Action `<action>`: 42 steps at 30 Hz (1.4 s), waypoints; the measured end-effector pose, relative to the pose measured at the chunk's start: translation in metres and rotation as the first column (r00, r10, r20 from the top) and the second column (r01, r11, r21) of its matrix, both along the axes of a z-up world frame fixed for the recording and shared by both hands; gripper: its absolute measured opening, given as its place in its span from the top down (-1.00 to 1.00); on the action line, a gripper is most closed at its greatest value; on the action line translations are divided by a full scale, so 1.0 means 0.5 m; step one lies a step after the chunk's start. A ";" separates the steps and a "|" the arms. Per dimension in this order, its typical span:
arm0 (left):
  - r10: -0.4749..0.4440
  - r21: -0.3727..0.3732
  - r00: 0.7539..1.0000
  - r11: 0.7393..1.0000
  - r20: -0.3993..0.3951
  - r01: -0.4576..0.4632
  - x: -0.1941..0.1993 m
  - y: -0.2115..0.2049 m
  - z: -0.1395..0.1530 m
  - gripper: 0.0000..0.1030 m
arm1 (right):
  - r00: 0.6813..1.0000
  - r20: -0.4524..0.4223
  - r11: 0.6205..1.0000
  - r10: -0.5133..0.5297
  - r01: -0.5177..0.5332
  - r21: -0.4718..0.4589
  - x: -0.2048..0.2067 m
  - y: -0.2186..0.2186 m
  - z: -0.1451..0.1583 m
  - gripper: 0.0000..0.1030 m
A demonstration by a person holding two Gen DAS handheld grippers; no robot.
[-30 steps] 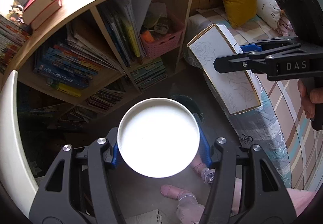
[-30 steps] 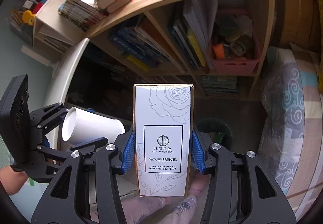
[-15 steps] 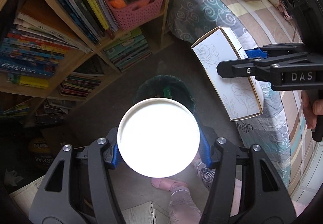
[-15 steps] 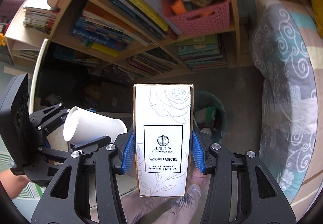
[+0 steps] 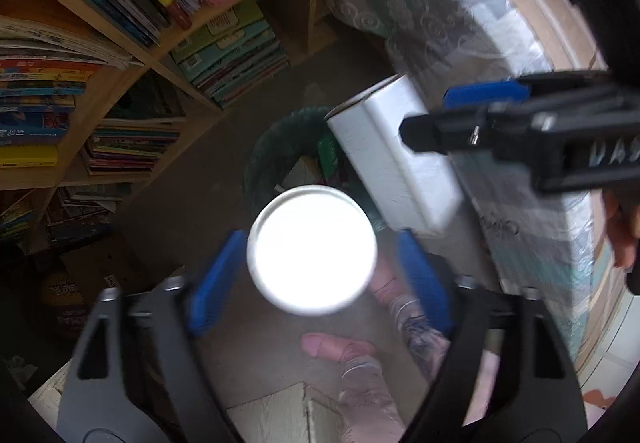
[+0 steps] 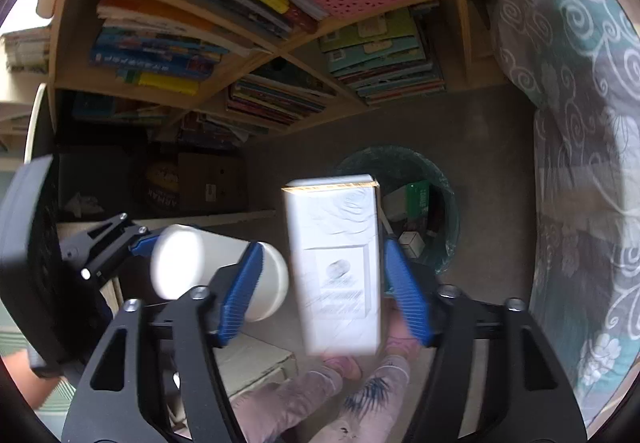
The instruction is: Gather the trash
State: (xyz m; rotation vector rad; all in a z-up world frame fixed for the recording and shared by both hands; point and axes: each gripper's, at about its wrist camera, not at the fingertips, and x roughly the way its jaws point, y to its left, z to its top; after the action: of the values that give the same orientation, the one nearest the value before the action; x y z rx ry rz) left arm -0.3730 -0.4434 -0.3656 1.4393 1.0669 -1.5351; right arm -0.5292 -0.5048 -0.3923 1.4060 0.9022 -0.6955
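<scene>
- Left gripper (image 5: pixel 316 275), fingers spread clear of the white paper cup (image 5: pixel 312 249), base toward the lens, above the green bin (image 5: pixel 272 151).
- Right gripper (image 6: pixel 324 291), blue pads parted around the white carton (image 6: pixel 336 263), long axis upright, over the bin.

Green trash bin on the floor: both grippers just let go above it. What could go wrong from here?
1. In the left wrist view the white paper cup sits loose between the spread blue fingers of the left gripper, mostly short of the green trash bin; it may land on the floor.
2. The white perfume box, free of the right gripper, overlaps only the bin's left edge and could clip the rim.
3. Cup and box look close and might collide.
</scene>
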 end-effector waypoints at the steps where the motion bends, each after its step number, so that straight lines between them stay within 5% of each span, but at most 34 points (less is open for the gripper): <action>1: -0.013 -0.002 1.000 1.000 0.014 0.013 -0.003 0.005 -0.004 -0.68 | 1.000 0.002 1.000 -0.011 0.011 0.011 -0.005 -0.002 -0.005 -0.31; 16: 0.070 -0.031 0.998 0.997 0.001 -0.070 0.021 0.018 0.041 -0.68 | 1.000 0.016 1.000 0.001 -0.001 -0.009 -0.042 0.009 0.041 -0.45; 27: 0.198 -0.157 0.980 0.967 -0.026 -0.199 0.083 0.056 0.204 -0.81 | 0.999 0.037 0.997 0.031 -0.028 -0.070 -0.004 0.024 0.174 -0.66; 33: 0.363 -0.247 0.930 0.897 -0.059 -0.365 0.178 0.124 0.333 -0.86 | 0.992 0.078 0.989 0.099 -0.089 -0.121 0.079 0.026 0.279 -0.72; 36: 0.458 -0.267 0.886 0.847 -0.073 -0.460 0.233 0.169 0.388 -0.86 | 0.981 0.089 0.973 0.173 -0.156 -0.169 0.150 0.036 0.337 -0.73; 39: 0.559 -0.314 0.824 0.770 -0.089 -0.556 0.296 0.224 0.450 -0.86 | 0.964 0.027 0.937 0.264 -0.250 -0.246 0.233 0.051 0.407 -0.74; 42: 0.632 -0.357 0.769 0.699 -0.094 -0.619 0.347 0.271 0.494 -0.87 | 0.926 -0.005 0.852 0.379 -0.351 -0.389 0.317 0.080 0.498 -0.74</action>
State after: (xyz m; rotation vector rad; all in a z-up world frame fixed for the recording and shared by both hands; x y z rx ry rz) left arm -0.1994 -0.3081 -0.1186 0.7155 1.0310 -1.1121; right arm -0.3707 -0.4648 -0.1435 0.8705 0.8882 -0.4919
